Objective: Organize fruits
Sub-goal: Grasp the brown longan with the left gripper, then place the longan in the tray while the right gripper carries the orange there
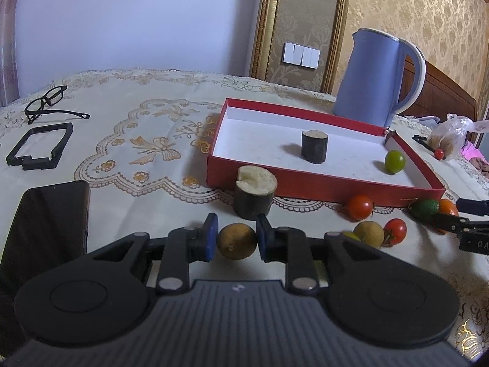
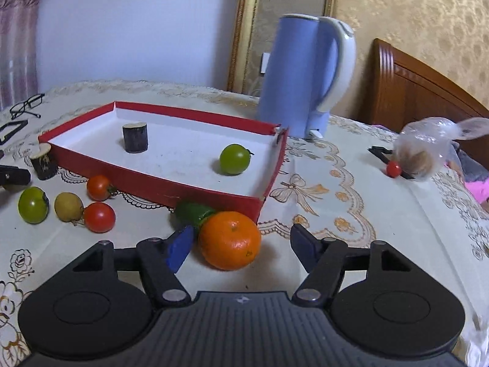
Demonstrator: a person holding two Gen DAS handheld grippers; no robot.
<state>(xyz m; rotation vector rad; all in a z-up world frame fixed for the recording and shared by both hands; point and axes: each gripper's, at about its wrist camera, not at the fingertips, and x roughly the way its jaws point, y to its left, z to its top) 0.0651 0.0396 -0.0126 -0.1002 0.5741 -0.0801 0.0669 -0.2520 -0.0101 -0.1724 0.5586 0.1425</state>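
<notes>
Both blue pads of the left gripper (image 1: 237,238) pinch a brownish round fruit (image 1: 237,241), looks like a longan, dull skin, held just off the cloth in front of the red tray (image 1: 324,187). Right gripper (image 2: 241,243) is wide open with nothing in it; an orange (image 2: 230,240) sits between its fingers, closer to the left pad (image 2: 179,247), clear gap to the right one. Orange is round, no long axis, glossy skin with stem dimple up, touching a green fruit (image 2: 195,213) behind it, both just in front of the tray's near wall. Left of the tray's near wall: 2 red tomatoes (image 2: 99,217), a 2nd longan (image 2: 68,207), a green tomato (image 2: 33,205), and a dark cut cane piece (image 1: 255,194) by the tray's left corner. Inside the tray: 1 cane piece (image 1: 314,146) mid-floor, 1 green tomato (image 1: 395,161) by the right wall. Likely next: left carries the longan forward over the near wall, right closes on the orange. Blue kettle (image 1: 371,76) stands behind the tray.
</notes>
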